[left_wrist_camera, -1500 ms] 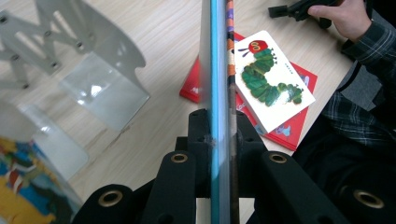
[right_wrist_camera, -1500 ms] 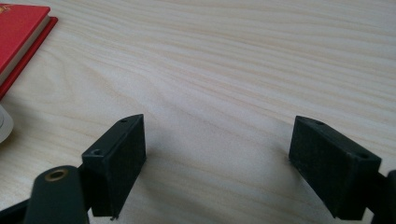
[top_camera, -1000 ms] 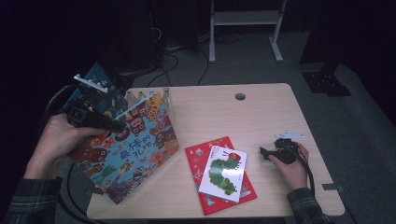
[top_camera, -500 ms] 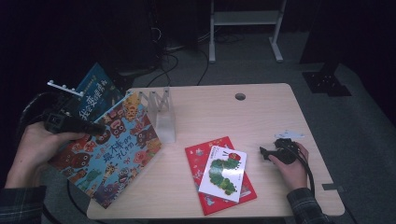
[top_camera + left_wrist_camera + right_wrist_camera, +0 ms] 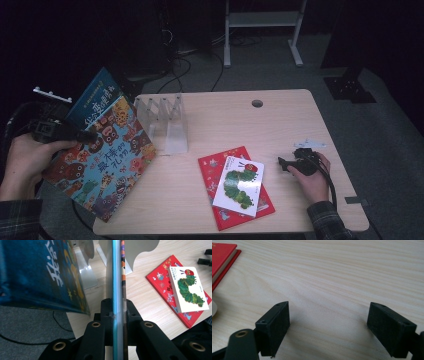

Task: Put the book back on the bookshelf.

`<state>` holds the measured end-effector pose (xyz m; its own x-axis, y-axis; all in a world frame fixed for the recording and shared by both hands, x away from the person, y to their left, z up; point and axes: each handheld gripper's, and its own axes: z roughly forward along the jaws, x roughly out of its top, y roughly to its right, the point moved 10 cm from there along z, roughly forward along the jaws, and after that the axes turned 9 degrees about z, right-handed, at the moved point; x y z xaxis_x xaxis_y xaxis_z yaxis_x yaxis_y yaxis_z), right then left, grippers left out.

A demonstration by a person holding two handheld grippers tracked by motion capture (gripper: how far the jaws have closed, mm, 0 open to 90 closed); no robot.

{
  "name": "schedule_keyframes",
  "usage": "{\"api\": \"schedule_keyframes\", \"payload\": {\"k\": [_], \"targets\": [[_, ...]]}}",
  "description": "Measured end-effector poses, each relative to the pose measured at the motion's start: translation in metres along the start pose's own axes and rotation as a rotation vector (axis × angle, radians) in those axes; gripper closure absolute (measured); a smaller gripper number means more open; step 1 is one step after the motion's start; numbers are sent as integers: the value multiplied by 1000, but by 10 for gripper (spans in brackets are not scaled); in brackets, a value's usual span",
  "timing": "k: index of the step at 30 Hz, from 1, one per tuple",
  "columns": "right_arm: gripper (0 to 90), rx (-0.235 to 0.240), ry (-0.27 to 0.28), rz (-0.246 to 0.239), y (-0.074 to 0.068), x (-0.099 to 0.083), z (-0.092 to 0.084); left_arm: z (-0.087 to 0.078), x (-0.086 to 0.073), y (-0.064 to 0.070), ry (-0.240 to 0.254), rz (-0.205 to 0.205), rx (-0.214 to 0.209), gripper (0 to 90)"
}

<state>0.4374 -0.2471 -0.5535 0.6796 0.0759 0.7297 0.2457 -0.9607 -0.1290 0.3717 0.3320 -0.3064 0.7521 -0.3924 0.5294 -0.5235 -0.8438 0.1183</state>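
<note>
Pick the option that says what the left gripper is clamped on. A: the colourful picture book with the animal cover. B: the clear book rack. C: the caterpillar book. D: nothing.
A: in the left gripper view the left gripper has its jaws pressed on both sides of the colourful picture book, held out past the table edge.

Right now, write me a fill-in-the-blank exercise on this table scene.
1. The left tongs are shut on a picture ____.
2. The caterpillar book lies on top of a ____ book.
3. The right tongs rest on the table with jaws ____.
4. The clear book rack holds ____ books.

Missing words: book; red; open; no
</note>
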Motion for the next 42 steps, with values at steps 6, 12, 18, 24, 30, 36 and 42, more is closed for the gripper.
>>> {"api": "schedule_keyframes", "payload": {"k": [6,12,18,24,30,36,42], "targets": [[173,0,0,-1,0,0,0,1,3,-10,-2,-36,24,808],[173,0,0,0,0,0,0,4,8,-15,-15,-56,54,809],[173,0,0,1,0,0,0,4,12,-17,-16,-69,69,808],[173,0,0,0,0,0,0,7,14,-21,-30,-84,89,808],[173,0,0,1,0,0,0,8,16,-23,-28,-91,108,808],[173,-1,0,1,0,1,1,8,19,-24,-13,-108,106,808],[173,-1,1,1,0,1,1,4,21,-14,-15,-89,89,808]]}}
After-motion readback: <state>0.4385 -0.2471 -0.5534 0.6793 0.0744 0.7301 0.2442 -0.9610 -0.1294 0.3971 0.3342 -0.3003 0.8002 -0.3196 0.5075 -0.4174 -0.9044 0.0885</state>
